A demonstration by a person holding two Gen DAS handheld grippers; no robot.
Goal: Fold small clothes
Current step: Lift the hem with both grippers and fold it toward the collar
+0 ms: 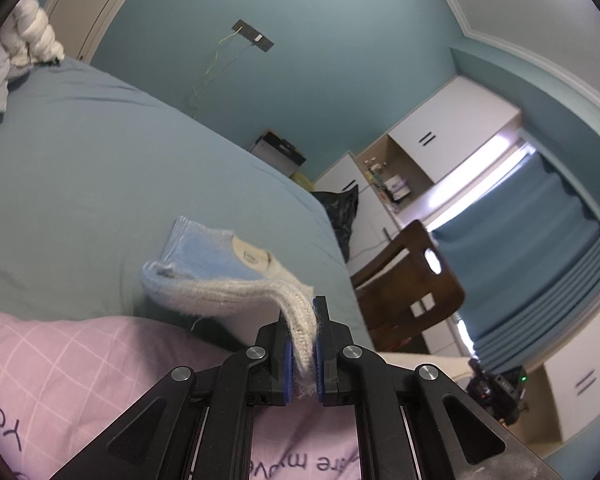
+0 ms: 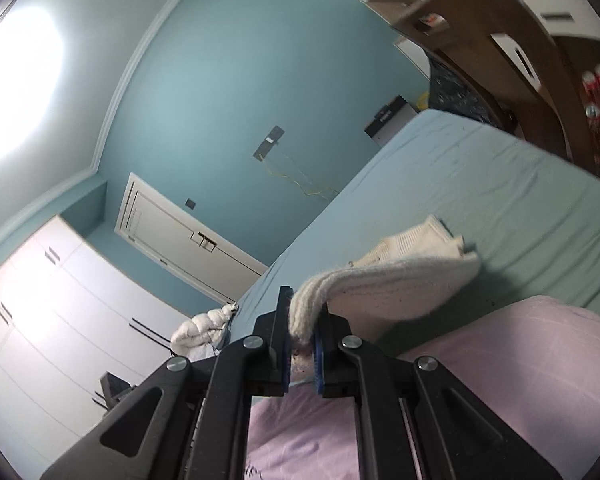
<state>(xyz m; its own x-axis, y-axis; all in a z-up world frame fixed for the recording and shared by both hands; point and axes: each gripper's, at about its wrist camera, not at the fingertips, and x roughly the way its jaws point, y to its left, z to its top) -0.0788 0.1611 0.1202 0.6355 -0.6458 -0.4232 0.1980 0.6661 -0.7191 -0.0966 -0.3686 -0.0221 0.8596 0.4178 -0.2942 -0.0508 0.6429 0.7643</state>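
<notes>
A small knitted sweater, cream with a light blue body (image 1: 216,268), is held lifted above the blue-green bed sheet (image 1: 100,168). My left gripper (image 1: 302,344) is shut on one cream ribbed edge of it. My right gripper (image 2: 302,340) is shut on another cream edge of the same sweater (image 2: 400,280). The garment hangs folded between the two grippers, its far part drooping toward the sheet (image 2: 520,200). The collar with a label shows in the left wrist view (image 1: 252,256).
A pink checked pillow (image 1: 80,380) lies just below both grippers, also in the right wrist view (image 2: 520,380). A white bundled garment (image 1: 32,40) lies at the bed's far end. A wooden chair (image 1: 412,280) stands beside the bed. White wardrobes (image 2: 40,320) line the wall.
</notes>
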